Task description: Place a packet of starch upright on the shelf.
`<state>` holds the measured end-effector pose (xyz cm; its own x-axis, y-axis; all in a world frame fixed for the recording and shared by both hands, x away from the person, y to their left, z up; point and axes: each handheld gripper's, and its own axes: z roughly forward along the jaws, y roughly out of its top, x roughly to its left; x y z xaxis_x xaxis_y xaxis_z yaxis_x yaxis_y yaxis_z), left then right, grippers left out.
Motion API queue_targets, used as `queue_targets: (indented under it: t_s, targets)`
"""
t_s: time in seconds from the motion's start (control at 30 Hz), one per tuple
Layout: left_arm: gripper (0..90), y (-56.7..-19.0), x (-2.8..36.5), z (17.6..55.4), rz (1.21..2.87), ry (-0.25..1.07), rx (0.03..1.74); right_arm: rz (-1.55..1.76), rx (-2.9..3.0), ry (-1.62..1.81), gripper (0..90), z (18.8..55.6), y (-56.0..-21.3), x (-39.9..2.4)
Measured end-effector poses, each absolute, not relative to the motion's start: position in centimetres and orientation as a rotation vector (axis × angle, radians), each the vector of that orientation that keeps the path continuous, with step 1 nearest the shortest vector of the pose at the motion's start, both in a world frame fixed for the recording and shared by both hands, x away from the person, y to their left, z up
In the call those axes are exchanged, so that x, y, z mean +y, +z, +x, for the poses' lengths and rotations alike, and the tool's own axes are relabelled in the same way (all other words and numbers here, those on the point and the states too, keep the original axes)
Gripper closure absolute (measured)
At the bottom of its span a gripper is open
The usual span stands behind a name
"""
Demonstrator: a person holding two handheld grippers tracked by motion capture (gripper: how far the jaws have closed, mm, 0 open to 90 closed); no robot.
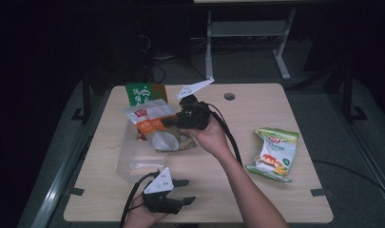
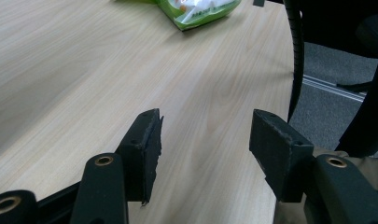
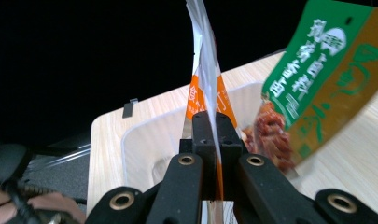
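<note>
The green-and-gold snack packet (image 3: 317,74) is showing white Chinese characters on its green band in the right gripper view, running toward two o'clock, with a round white emblem at the top end; they are too tilted and blurred to be read for certain. In the high view, the same packet (image 1: 143,93) is standing at eleven o'clock from the table's middle. The orange-and-clear pouch (image 3: 206,93) is bearing white characters on its orange band, cut off by its fold. The green chip bag (image 1: 273,153) is carrying a red logo, too small to read.
</note>
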<state>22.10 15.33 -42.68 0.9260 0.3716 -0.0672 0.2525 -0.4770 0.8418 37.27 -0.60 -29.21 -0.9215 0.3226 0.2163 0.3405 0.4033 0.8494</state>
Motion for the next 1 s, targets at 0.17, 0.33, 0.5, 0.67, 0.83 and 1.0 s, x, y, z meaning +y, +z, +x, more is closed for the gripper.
queue_targets:
  t_s: [0.17, 0.33, 0.5, 0.67, 0.83, 1.0]
  targets:
    - [43.5, -42.8, 15.5, 22.1, 2.088, 0.146, 0.453, -0.601, -2.592, -1.599, 90.0, 37.7, -29.5, 1.4]
    - [43.4, -42.8, 15.6, 22.2, 2.087, 0.149, 0.449, -0.599, -2.569, -1.594, 90.0, 38.4, -30.3, 3.3]
    - [42.9, -42.9, 15.6, 22.0, 2.091, 0.144, 0.452, -0.588, -2.563, -1.573, 90.0, 39.1, -31.3, 5.4]
    - [42.7, -42.9, 15.6, 22.0, 2.097, 0.144, 0.454, -0.574, -2.541, -1.553, 90.0, 39.9, -32.3, 7.2]
    - [42.8, -43.0, 16.0, 22.0, 2.084, 0.143, 0.466, -0.602, -2.503, -1.528, 90.0, 40.6, -34.2, 8.3]
    - [42.8, -42.9, 16.2, 22.1, 2.09, 0.145, 0.468, -0.654, -2.495, -1.51, 90.0, 41.0, -36.5, 8.6]
